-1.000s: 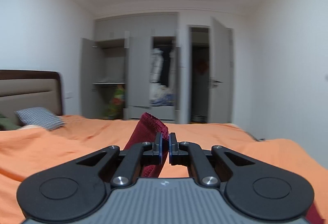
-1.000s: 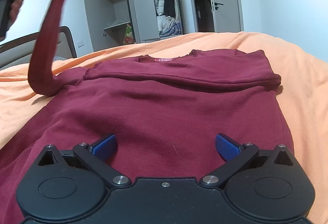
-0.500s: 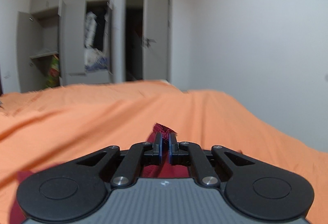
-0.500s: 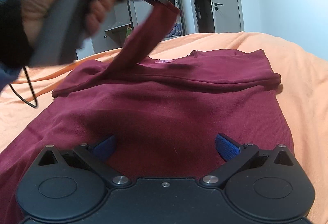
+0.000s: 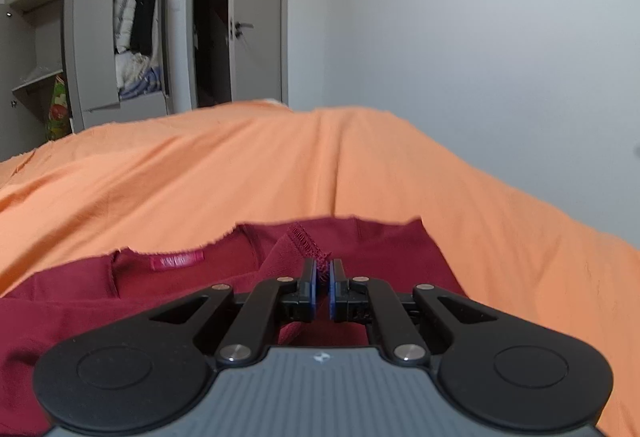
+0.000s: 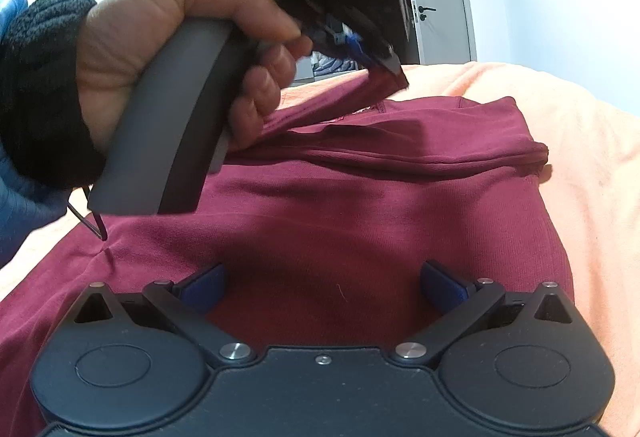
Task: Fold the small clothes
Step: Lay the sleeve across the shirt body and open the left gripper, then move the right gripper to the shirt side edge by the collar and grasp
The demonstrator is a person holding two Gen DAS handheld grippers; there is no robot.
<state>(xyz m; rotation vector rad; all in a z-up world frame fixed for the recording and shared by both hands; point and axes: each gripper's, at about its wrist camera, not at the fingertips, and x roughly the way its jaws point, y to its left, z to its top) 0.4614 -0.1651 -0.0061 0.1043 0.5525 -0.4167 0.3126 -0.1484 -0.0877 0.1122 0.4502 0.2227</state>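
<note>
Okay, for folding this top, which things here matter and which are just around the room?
Part of the job:
- dark red knit sweater
- its sleeve cuff, pinched in the left gripper
- right gripper, open over the sweater
- orange bedsheet under it

Just around:
- grey wardrobe, doors open
- grey room door

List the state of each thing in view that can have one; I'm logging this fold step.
Dark red knit sweater: lying on the orange bedsheet, top part folded over.
Sweater sleeve cuff: pinched, lifted over the neckline.
Left gripper: shut on the cuff.
Right gripper: open, above the sweater.
Grey wardrobe doors: open.
Room door: open.
</note>
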